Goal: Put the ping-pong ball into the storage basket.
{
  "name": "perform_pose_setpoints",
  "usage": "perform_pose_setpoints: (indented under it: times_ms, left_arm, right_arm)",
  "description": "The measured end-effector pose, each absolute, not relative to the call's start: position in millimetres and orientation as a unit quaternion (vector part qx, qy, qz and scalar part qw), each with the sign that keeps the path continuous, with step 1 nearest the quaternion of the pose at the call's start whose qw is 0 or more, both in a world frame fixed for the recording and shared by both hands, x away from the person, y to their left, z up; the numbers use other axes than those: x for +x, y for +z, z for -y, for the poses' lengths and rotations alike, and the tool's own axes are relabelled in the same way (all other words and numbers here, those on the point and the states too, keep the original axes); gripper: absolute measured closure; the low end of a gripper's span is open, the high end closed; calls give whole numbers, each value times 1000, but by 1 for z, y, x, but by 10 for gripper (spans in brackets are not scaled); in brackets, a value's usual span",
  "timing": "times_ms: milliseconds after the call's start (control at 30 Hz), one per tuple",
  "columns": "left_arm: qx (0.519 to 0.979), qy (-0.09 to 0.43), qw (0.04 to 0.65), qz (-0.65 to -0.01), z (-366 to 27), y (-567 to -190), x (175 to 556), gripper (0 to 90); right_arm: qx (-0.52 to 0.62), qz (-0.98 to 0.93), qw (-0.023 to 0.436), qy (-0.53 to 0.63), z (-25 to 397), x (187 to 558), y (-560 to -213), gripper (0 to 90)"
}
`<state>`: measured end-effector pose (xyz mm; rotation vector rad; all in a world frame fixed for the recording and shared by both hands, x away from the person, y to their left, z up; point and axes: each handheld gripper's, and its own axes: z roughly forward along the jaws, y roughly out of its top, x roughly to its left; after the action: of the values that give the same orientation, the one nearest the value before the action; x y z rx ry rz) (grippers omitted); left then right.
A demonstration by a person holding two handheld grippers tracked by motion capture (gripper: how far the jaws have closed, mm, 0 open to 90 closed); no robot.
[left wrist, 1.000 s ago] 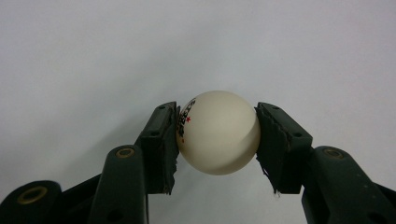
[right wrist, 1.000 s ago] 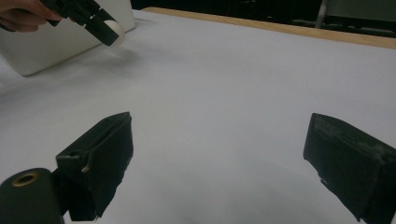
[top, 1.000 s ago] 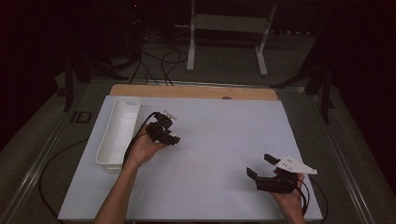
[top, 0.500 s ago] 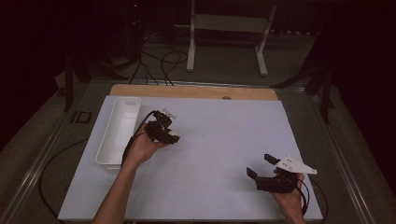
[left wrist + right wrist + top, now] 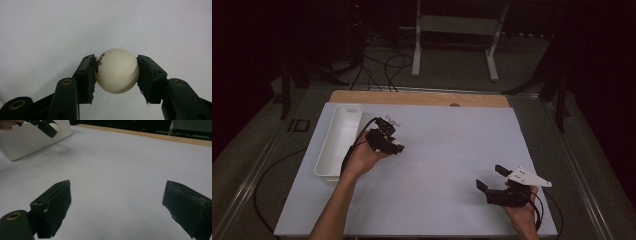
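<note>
Between the jaws of the left tool (image 5: 116,72): one white table-tennis ball (image 5: 116,71), printed mark facing the left pad, both pads pressing against its sides and gripping it firmly. The ball is hanging clear of the white desk (image 5: 50,30) surface behind it; no contact with the sheet is visible in the left gripper view.

In the high view the left tool (image 5: 384,140) is hovering just beside the long white plastic bin (image 5: 337,137), which is lying along the left edge of the desk (image 5: 447,150). The right gripper view is showing the same ball (image 5: 55,128) held in front of the bin's near wall (image 5: 30,140), close to the rim.

Right tool (image 5: 117,205): jaws standing wide apart, carrying nothing, pointing across bare desk. In the high view it (image 5: 492,181) is resting low at the near right corner, well apart from the bin.

Step in hand, as judged: carrying the ball to the bin. The pick-up appears complete; the deposit is not yet made.

Next move, as judged: the left tool is needing to travel sideways over the bin's rim until the ball is hanging above the interior, then to let its jaws part. Risk: a smooth, light ball is liable to bounce out if dropped from too high.
</note>
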<state>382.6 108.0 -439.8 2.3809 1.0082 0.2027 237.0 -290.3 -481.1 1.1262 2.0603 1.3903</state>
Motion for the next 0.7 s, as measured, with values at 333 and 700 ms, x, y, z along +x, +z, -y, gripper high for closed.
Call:
perform_pose_setpoints:
  times_ms: [333,700]
  left_arm:
    - [886,71,277,-365,-112,-433,379,512]
    - [888,72,280,-358,-115,-427,378,512]
  right_arm:
    - [402,-740,206,498,290,237,-481,81]
    - [403,-740,206,498,290,237,-481,80]
